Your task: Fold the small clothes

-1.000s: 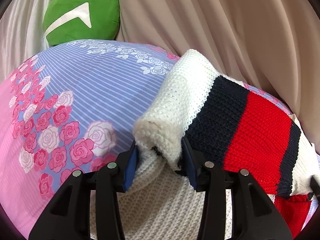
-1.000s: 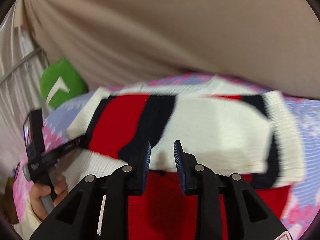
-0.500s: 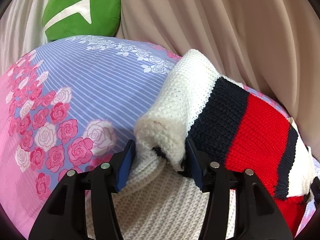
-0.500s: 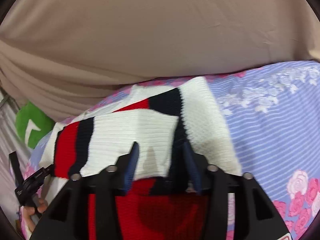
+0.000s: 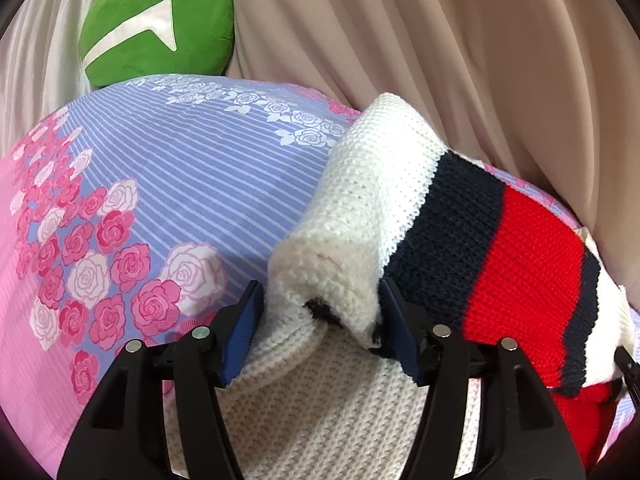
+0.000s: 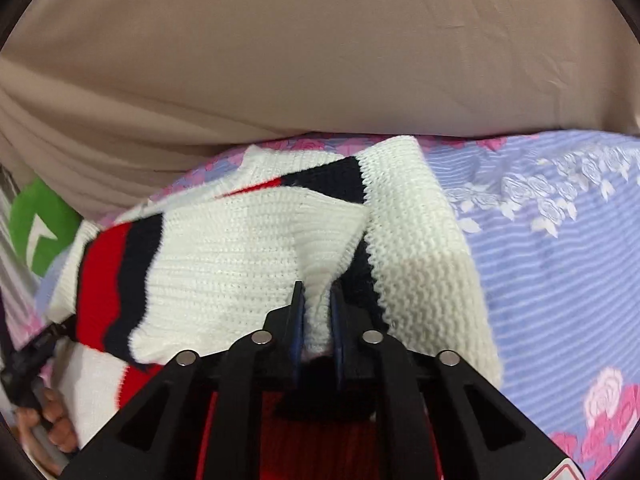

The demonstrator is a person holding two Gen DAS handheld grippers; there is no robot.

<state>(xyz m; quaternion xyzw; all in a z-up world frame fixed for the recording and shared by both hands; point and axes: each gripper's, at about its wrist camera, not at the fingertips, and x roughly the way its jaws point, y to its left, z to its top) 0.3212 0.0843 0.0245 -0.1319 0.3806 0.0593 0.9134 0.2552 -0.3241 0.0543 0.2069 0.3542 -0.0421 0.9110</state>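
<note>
A small knit sweater (image 5: 460,224) in white, navy and red stripes lies folded over on a floral bedsheet (image 5: 168,184). In the left wrist view my left gripper (image 5: 320,328) is open, its blue pads either side of the rolled white cuff, which rests loose between them. In the right wrist view my right gripper (image 6: 317,312) is shut on a pinch of the sweater's (image 6: 224,256) white knit edge, with the folded sleeve draped to its right.
A green plush cushion (image 5: 156,24) sits at the far edge of the bed, also in the right wrist view (image 6: 40,228). Beige curtain (image 5: 440,40) hangs behind the bed. The person's hand (image 6: 52,424) holds the other gripper at lower left.
My left gripper's jaws have spread wider, releasing the white cuff. My right gripper has swung right and closed onto the sweater's white edge.
</note>
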